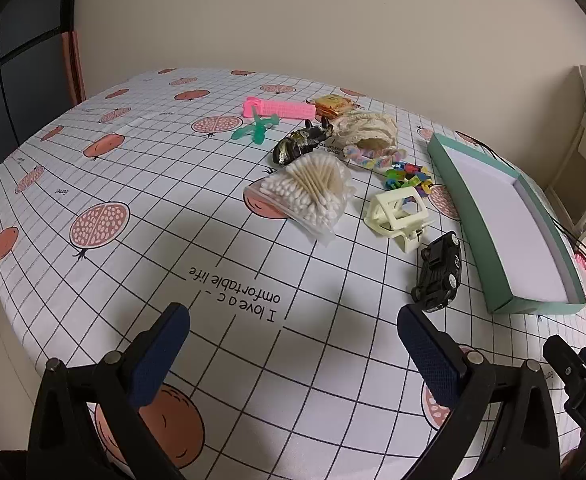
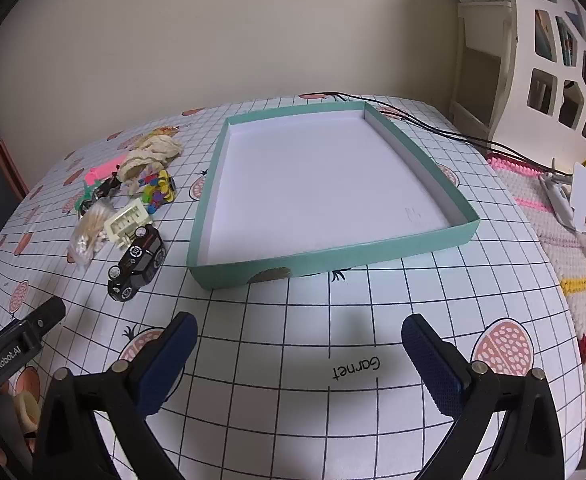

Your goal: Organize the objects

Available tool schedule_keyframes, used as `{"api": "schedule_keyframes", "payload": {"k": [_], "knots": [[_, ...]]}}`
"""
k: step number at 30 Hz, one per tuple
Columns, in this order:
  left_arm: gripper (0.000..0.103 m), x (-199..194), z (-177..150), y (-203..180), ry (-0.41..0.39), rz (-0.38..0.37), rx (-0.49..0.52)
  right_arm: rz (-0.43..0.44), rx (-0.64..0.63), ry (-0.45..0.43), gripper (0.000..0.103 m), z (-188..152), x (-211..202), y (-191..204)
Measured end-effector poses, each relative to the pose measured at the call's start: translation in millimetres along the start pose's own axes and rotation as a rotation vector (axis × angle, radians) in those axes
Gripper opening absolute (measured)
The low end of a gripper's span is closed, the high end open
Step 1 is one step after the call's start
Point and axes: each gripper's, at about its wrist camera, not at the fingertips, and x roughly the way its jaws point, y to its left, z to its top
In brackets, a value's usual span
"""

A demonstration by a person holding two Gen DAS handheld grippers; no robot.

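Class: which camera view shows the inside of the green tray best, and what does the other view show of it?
The right wrist view: it faces the tray nearly head-on, so the whole white floor and all four walls show, with nothing in it. The left wrist view catches the tray obliquely at the frame's right, foreshortened, its floor only partly visible.

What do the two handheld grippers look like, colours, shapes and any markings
Both match. The left gripper and right gripper each have black angular plastic arms with silver pivot pins, ending in dark navy fingers with a fine dotted grip texture. In the right wrist view, the left gripper's black body carries white "GenRobot.AI" lettering. No cables, sleeves or hands show.
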Motion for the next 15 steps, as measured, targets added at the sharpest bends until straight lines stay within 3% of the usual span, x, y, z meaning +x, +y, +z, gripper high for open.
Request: {"api": "schedule_keyframes", "payload": {"k": [15], "knots": [[0.103,0.1,1.3,-0.9,-0.006,0.003,-0.01,-0.01,-0.003,0.011,0.103,0.4,3.3,2.7]]}}
